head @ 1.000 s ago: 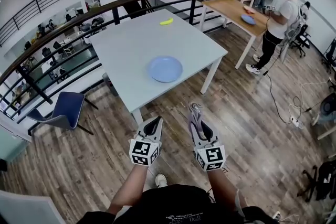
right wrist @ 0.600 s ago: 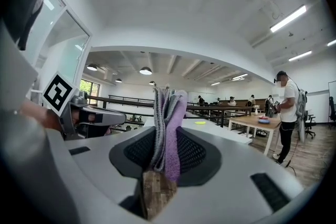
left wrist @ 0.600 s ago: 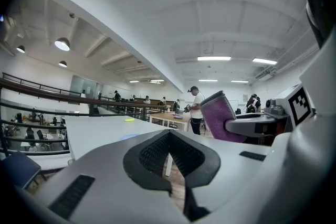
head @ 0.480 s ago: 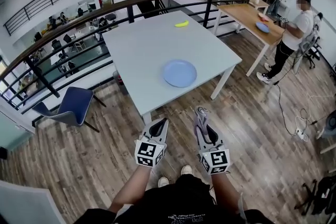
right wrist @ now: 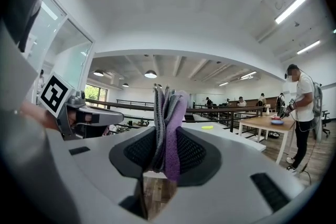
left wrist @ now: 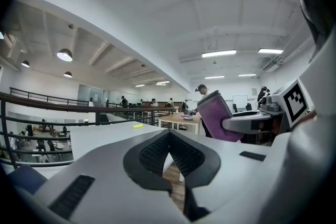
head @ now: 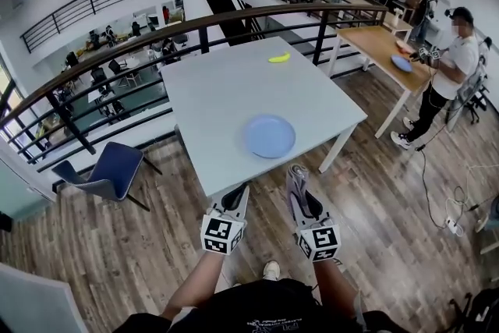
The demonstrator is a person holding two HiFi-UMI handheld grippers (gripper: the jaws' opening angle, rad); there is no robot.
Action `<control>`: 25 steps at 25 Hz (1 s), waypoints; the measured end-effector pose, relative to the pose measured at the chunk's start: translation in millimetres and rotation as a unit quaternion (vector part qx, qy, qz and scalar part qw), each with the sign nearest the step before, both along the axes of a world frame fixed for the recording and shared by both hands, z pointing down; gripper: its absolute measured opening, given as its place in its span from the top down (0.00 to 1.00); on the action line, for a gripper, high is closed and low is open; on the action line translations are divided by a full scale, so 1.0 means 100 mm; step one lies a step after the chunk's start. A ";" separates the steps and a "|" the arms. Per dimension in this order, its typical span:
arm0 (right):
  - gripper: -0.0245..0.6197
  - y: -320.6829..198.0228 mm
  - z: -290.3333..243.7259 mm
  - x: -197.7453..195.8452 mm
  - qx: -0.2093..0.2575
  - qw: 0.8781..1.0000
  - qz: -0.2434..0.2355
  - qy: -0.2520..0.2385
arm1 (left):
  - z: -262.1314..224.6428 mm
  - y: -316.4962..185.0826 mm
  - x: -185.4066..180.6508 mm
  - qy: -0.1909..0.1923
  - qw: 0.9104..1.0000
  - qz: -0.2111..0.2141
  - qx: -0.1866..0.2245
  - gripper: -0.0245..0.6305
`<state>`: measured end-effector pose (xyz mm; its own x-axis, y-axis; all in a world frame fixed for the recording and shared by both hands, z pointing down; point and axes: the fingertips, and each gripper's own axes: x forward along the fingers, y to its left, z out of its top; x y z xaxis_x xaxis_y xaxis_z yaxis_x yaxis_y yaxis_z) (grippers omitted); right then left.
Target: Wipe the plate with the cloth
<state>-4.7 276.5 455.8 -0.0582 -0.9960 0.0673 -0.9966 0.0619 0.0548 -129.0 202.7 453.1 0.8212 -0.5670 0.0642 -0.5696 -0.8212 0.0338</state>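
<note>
Blue plate point(head: 270, 136), purple-grey cloth point(right wrist: 167, 128), yellow banana point(head: 279, 57), perhaps

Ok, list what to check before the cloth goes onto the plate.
1. Cloth gripped: ok. The right gripper has its fingers shut on the folded cloth, which sticks out past them.
2. Left gripper free: ok. Its fingers are together with nothing between them.
3. Plate ready: ok. It lies flat on the table, towards the near edge.
4. Gripper over the plate: not ok. Both are held short of it, near the table's edge.
5. Space around the plate: ok. Only a yellow thing lies at the far side, well apart.
6. Dirt on the plate: cannot tell.
</note>
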 end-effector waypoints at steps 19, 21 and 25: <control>0.78 -0.88 0.20 1.10 -0.013 0.997 -0.036 -0.064 | 0.15 -0.74 0.78 -0.018 0.998 -0.062 0.003 0.94; 0.78 -0.95 0.19 1.15 -0.014 0.997 -0.048 -0.065 | 0.13 -0.76 0.88 -0.012 0.998 -0.061 0.002 0.94; 0.78 -1.05 0.22 1.16 -0.016 0.995 -0.071 -0.068 | 0.21 -0.88 0.87 -0.013 0.997 -0.081 -0.009 0.94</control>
<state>110.8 171.8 477.4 -0.2094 -0.9746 0.0798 -0.9755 0.2027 -0.0850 -42.1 114.7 473.6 0.7167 -0.6907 0.0966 -0.6958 -0.7176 0.0311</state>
